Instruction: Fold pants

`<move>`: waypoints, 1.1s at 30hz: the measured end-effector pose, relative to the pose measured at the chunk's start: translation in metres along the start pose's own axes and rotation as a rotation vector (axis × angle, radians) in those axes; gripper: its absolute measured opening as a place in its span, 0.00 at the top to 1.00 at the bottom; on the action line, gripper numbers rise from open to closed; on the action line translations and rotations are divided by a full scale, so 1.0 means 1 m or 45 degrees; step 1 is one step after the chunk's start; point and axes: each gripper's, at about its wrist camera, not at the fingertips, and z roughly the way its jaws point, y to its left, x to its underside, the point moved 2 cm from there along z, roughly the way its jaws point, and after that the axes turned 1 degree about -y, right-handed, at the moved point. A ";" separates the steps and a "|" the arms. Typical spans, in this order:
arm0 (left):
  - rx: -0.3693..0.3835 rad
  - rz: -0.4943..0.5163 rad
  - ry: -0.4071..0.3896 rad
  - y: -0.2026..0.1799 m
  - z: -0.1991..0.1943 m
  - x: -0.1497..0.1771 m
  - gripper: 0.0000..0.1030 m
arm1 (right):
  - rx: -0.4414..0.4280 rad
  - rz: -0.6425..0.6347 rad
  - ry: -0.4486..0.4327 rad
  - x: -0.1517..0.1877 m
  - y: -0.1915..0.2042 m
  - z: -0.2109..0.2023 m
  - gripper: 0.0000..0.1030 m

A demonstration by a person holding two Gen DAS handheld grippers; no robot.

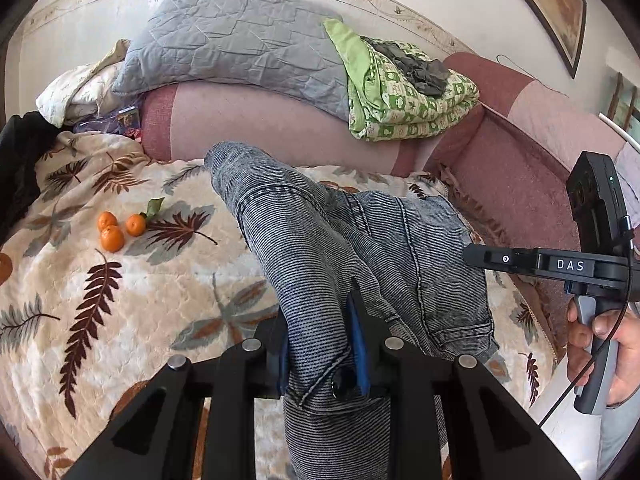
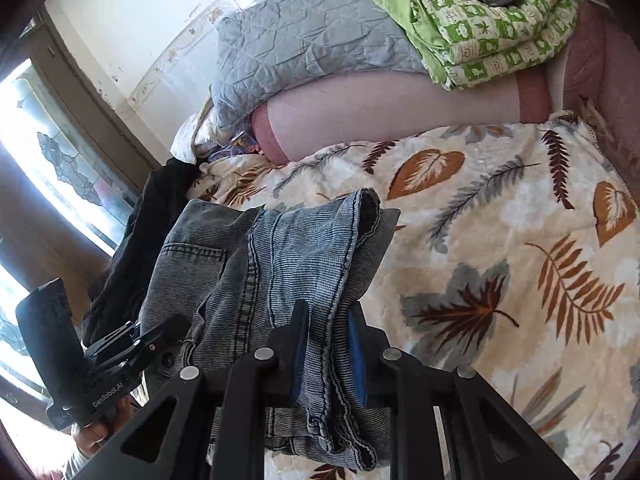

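Grey-blue denim pants (image 1: pixel 320 240) hang lifted above the leaf-patterned blanket (image 1: pixel 120 300). My left gripper (image 1: pixel 320 320) is shut on a bunched edge near the waistband button, with fabric pressed between its blue pads. In the right wrist view, my right gripper (image 2: pixel 326 320) is shut on stacked hems and seams of the pants (image 2: pixel 280 248). The two grippers hold the garment side by side. The right gripper (image 1: pixel 474 258) reaches into the denim from the right, held by a hand (image 1: pixel 616 352). The left gripper (image 2: pixel 176 326) shows at lower left, also hand-held.
Three tangerines (image 1: pixel 116 228) lie on the blanket to the left. A grey quilted pillow (image 1: pixel 240 48) and a folded green quilt (image 1: pixel 400 92) rest on the pink sofa back (image 1: pixel 260 120). A dark garment (image 1: pixel 20 168) lies at the far left, and a window (image 2: pixel 40 160) is beyond it.
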 end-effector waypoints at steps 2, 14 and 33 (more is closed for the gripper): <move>0.021 -0.016 0.019 -0.002 0.017 0.004 0.74 | 0.020 0.037 0.015 0.000 -0.018 0.008 0.80; -0.327 -0.076 0.188 0.049 0.078 0.051 0.43 | 0.080 0.130 0.277 0.071 -0.067 0.097 0.80; -0.399 -0.094 0.070 0.023 0.009 0.077 0.22 | 0.152 0.065 -0.062 0.112 -0.029 0.012 0.20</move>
